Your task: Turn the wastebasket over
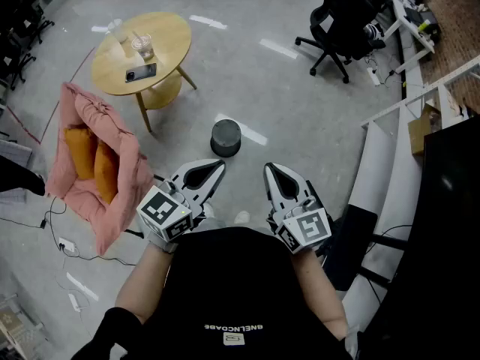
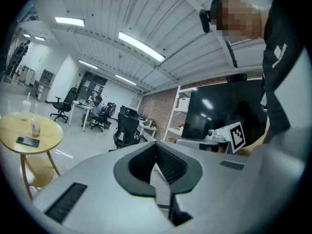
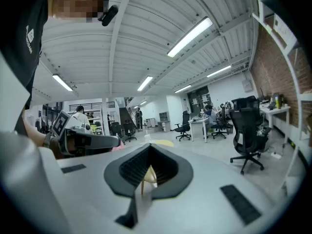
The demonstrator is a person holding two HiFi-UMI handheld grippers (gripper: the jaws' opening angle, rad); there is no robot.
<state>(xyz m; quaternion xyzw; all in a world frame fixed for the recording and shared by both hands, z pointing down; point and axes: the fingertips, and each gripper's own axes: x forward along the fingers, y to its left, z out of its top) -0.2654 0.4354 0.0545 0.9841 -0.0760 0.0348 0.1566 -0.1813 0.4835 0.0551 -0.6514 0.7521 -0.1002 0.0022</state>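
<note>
A small dark grey round wastebasket (image 1: 226,138) stands on the grey floor ahead of me; its top face looks flat and closed. Both grippers are held level in front of my body, short of the basket and not touching it. My left gripper (image 1: 217,166) is shut with nothing in it, its tip just below and left of the basket. My right gripper (image 1: 271,169) is shut and empty too, to the basket's lower right. In the left gripper view the jaws (image 2: 157,146) meet along a seam, and in the right gripper view the jaws (image 3: 148,147) do the same. Neither gripper view shows the basket.
A round wooden table (image 1: 171,45) with a phone (image 1: 141,72) and a cup (image 1: 144,47) stands at the upper left. A pink cushion seat (image 1: 90,148) with orange pillows lies left. A black office chair (image 1: 341,21) and white shelving (image 1: 390,163) are right. Cables (image 1: 60,235) run over the floor.
</note>
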